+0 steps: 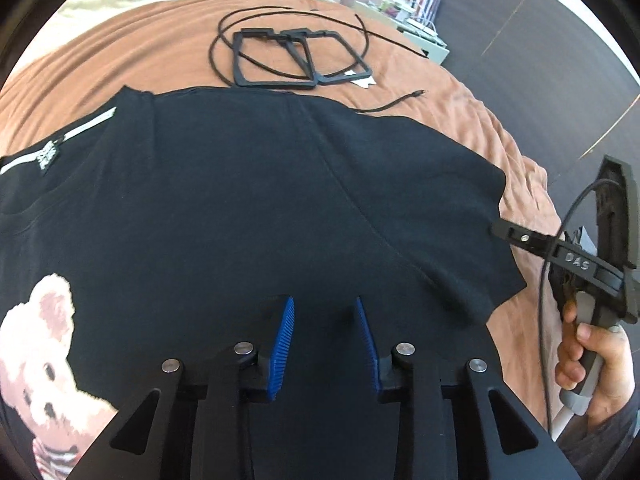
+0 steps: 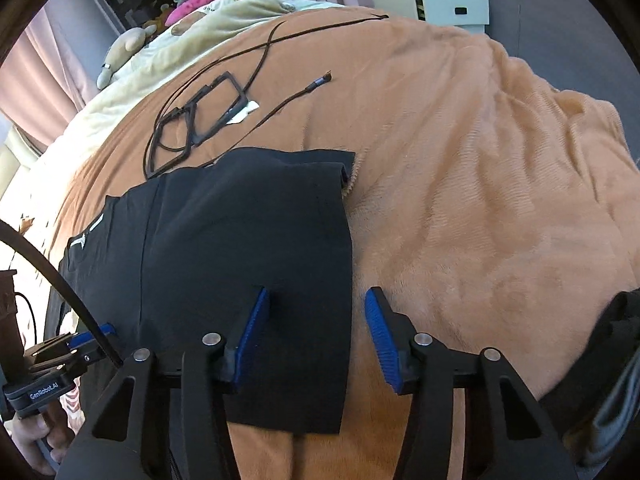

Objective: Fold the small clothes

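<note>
Brown blanket point(image 2: 480, 200) bears black T-shirt point(image 1: 240, 200) beneath both grippers' parted jaws.

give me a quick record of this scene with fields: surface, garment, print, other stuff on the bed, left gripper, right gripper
surface: brown blanket on a bed
garment: black t-shirt lying flat, partly folded
print: teddy bear, on the part nearest the left gripper's camera
other stuff: two black square frames and a thin black cable beyond the shirt
left gripper: jaws apart, over the black fabric, no clamp visible
right gripper: jaws apart, straddling the shirt's right edge, one finger over fabric, the other over blanket
</note>
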Tool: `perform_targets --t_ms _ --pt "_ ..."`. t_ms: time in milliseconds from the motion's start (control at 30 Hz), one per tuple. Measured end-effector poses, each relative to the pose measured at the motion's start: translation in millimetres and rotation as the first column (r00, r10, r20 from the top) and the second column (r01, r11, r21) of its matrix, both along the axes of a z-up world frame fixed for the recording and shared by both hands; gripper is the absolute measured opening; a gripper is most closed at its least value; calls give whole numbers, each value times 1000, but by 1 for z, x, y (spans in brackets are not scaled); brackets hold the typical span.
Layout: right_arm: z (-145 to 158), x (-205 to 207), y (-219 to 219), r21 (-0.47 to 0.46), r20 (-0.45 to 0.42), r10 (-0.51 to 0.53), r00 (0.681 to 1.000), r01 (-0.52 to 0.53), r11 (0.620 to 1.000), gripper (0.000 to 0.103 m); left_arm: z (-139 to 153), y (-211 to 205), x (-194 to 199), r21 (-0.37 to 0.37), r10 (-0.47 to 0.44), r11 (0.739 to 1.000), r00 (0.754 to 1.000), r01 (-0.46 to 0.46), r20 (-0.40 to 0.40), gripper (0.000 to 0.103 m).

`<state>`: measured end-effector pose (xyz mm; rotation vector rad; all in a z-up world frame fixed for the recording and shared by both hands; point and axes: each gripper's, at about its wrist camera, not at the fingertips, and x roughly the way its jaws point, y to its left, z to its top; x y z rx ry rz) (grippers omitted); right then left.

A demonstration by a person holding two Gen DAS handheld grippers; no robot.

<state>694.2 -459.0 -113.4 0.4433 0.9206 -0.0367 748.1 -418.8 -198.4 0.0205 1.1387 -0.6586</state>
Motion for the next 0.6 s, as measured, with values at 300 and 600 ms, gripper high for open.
perform_targets --t_ms 300,600 --pt "-3 4 -15 106 37 -29 999 24 994 7 -5 -18 10 -54 -27 998 1000 27 -2 23" --pt "41 -20 -3 93 122 29 992 -40 995 5 -7 -41 2 -101 -67 993 997 63 -35 12"
